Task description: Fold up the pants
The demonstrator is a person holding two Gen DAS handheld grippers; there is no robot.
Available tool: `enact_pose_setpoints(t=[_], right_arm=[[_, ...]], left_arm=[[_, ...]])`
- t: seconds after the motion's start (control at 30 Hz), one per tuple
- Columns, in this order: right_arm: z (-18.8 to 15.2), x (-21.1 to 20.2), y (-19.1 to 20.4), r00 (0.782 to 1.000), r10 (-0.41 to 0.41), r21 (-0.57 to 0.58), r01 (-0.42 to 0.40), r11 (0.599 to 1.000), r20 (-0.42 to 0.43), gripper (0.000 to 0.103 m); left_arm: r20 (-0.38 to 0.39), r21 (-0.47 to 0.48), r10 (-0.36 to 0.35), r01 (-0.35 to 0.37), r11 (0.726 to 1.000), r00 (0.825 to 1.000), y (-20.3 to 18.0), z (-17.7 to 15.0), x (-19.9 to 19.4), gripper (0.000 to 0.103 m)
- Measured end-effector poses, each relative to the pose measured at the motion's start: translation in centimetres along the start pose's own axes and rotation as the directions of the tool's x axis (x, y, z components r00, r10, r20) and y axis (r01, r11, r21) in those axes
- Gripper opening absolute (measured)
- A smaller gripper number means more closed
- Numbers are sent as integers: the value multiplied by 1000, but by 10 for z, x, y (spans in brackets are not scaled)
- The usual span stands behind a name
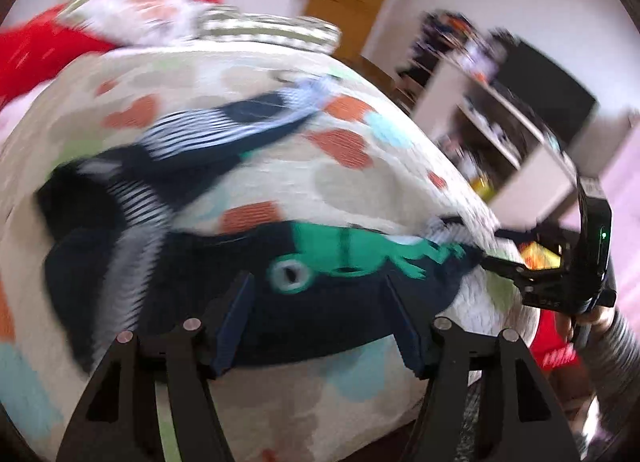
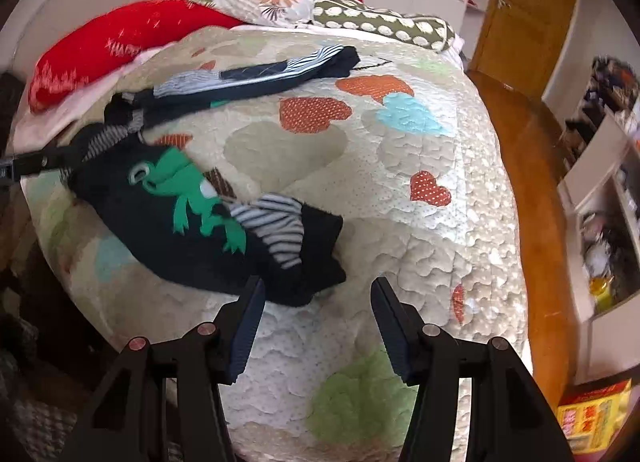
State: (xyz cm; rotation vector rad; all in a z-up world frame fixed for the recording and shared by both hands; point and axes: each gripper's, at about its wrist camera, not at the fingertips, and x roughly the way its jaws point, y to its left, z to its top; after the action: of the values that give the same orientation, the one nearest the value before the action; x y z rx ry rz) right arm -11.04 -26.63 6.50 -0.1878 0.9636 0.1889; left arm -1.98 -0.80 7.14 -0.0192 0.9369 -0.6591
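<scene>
Both jaws of the right gripper [image 2: 318,326] stand apart, holding nothing, just short of the dark frog-print pants [image 2: 192,221] lying on the bed [image 2: 400,181] near its left edge, still spread out, the fold seemingly unfinished, while the left gripper [image 1: 320,318] hangs open over them.

Heart quilt [image 2: 400,189]; red pillows [image 2: 120,45] (behind)

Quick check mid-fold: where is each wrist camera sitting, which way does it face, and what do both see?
Left wrist: over the bed's near edge, facing the navy pants; left gripper open, right gripper at the right.
Right wrist: above the quilt, facing the pillows; right gripper open.
Shared: pants with green frog, quilt, pillows.
</scene>
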Motion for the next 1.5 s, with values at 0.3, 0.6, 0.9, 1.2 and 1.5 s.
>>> enact_pose_setpoints(t=[0.3,0.6,0.9,1.2,1.5], right_arm=[[59,-19,-7,990,3,8,-4,1000,139,58],[200,104,-54,981,188,397,-192,897,49,60],[240,184,-55,977,212,561,-164,811,-21,4],[196,67,-51,955,245,521,-296,801,166,4],[143,-65,-42,909,263,512,-401,759,322,4]], left_arm=[[14,-38,113,-112,993,994,12,47,17,65],[-42,40,389,-388,921,920,69,80,52,73],[-138,107,511,-500,859,849,92,96,97,13],[16,-40,388,-387,921,922,58,79,6,5],[122,-66,264,-258,964,957,16,84,-77,5]])
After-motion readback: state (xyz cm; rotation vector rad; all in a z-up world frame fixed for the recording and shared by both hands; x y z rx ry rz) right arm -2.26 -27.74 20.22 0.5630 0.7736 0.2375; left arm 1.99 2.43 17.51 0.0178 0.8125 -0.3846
